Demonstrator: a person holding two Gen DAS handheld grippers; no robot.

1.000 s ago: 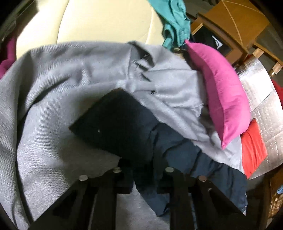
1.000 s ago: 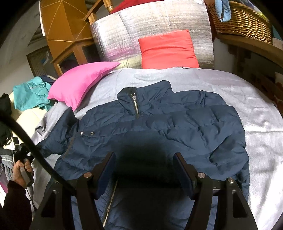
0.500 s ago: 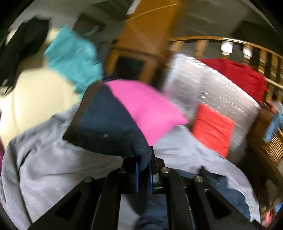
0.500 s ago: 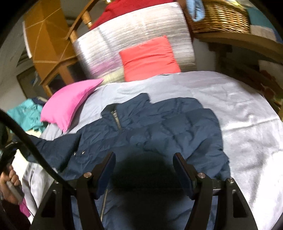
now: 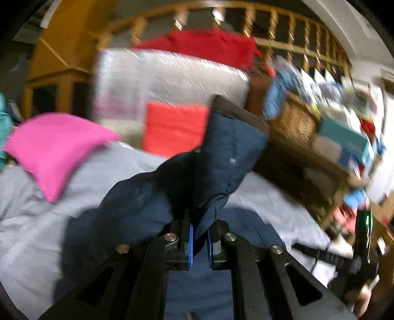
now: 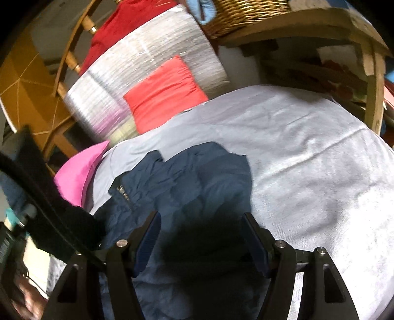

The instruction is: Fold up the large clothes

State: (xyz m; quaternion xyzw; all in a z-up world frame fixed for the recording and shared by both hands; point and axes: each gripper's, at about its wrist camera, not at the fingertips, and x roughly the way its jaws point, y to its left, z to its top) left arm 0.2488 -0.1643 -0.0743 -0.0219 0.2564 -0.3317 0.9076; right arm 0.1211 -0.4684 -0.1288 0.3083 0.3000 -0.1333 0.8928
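A navy padded jacket (image 6: 192, 187) lies on the grey bed cover (image 6: 307, 160), zip and collar toward the pink pillow. My left gripper (image 5: 199, 236) is shut on the jacket's sleeve (image 5: 229, 152). The sleeve is lifted off the bed, and its dark cuff stands up in front of the red cushion. More of the jacket bunches below and left of the jaws. My right gripper (image 6: 200, 229) hovers open over the jacket's lower body, with nothing pinched between its blue pads. The left wrist view is motion-blurred.
A pink pillow (image 5: 51, 147) and a red cushion (image 5: 172, 128) lean against a silver foil panel (image 6: 147, 61) at the bed's head. A wicker basket (image 6: 246, 12) sits on a cluttered wooden shelf (image 6: 307, 27) along the bed's right side. A hand (image 6: 27, 302) shows at lower left.
My left gripper has raised the sleeve off the bed and swung it to the right, across the jacket. The right gripper has rolled and shifted over the jacket, still open.
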